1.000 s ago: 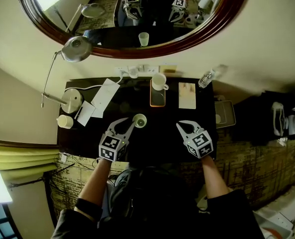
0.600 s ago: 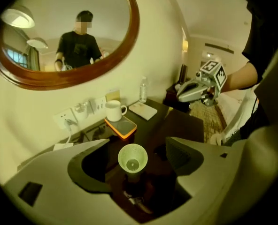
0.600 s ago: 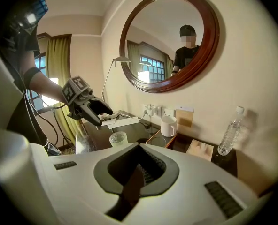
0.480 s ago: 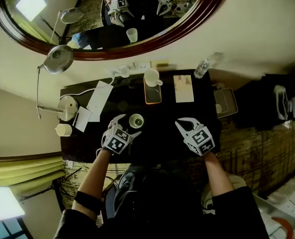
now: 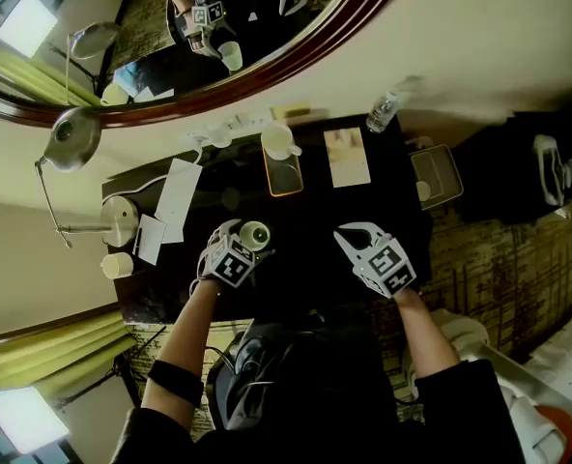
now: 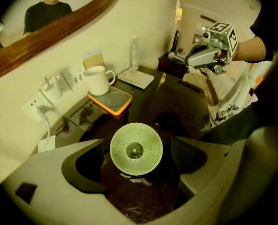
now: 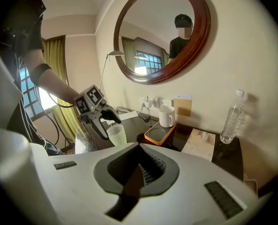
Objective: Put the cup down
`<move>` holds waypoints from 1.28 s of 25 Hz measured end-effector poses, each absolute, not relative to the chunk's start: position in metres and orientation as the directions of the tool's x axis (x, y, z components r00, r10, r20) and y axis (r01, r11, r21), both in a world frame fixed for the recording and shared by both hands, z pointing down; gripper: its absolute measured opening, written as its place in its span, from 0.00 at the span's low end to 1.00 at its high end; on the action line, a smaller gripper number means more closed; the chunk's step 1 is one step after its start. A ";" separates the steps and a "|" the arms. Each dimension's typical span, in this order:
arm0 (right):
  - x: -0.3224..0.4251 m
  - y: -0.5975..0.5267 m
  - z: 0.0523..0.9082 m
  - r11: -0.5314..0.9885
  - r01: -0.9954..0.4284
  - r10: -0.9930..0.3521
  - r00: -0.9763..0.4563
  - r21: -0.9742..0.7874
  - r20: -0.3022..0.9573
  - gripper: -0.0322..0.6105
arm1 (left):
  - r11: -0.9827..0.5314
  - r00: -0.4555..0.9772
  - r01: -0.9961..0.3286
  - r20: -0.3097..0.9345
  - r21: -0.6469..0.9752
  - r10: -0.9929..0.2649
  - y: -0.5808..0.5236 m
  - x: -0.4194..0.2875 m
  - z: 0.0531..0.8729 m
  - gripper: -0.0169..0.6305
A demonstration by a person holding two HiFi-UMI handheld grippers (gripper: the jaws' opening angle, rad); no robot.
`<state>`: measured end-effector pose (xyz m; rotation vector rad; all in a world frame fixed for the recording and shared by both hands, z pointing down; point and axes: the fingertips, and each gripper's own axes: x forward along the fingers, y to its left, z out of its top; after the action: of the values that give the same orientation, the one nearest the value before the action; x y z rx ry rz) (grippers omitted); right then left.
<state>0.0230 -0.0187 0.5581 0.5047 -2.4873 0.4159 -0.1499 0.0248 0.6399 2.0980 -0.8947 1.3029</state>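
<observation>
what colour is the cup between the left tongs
A pale green, finely dimpled glass cup; clearest in the left gripper view.

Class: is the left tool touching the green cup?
Apart. Left gripper view: gaps flank the green cup; the left tool has just been opening its jaws.

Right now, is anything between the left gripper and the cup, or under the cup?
Nothing visible. The cup stands between the jaws of the left gripper, which have just been opening. The pads are clear of it, and it seems to rest directly on the table.
</observation>
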 end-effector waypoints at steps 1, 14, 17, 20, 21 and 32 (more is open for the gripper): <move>0.023 -0.019 0.560 0.880 -0.437 -0.260 -0.771 -0.186 0.581 0.08 | -0.647 0.317 -0.758 0.913 0.082 -0.257 0.024 -0.151 0.645 0.72; 0.026 -0.021 0.580 0.874 -0.430 -0.224 -0.770 -0.226 0.597 0.08 | -0.611 0.337 -0.781 0.910 0.128 -0.240 0.017 -0.145 0.663 0.64; 0.027 -0.023 0.582 0.871 -0.433 -0.225 -0.771 -0.232 0.595 0.08 | -0.609 0.332 -0.784 0.910 0.120 -0.248 0.016 -0.145 0.664 0.63; 0.026 -0.021 0.584 0.869 -0.433 -0.223 -0.774 -0.239 0.593 0.08 | -0.608 0.332 -0.785 0.909 0.118 -0.253 0.016 -0.144 0.664 0.63; 0.025 -0.020 0.585 0.869 -0.432 -0.221 -0.775 -0.242 0.592 0.08 | -0.608 0.332 -0.785 0.909 0.118 -0.251 0.015 -0.143 0.662 0.63; 0.012 -0.013 0.587 0.886 -0.394 -0.184 -0.784 -0.246 0.593 0.07 | -0.651 0.345 -0.754 0.896 0.087 -0.280 -0.035 -0.124 0.630 0.63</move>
<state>0.0115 -0.0131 0.5874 0.4160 -2.4738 0.4844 -0.1244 -0.0351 0.6299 2.1183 -0.9010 1.2667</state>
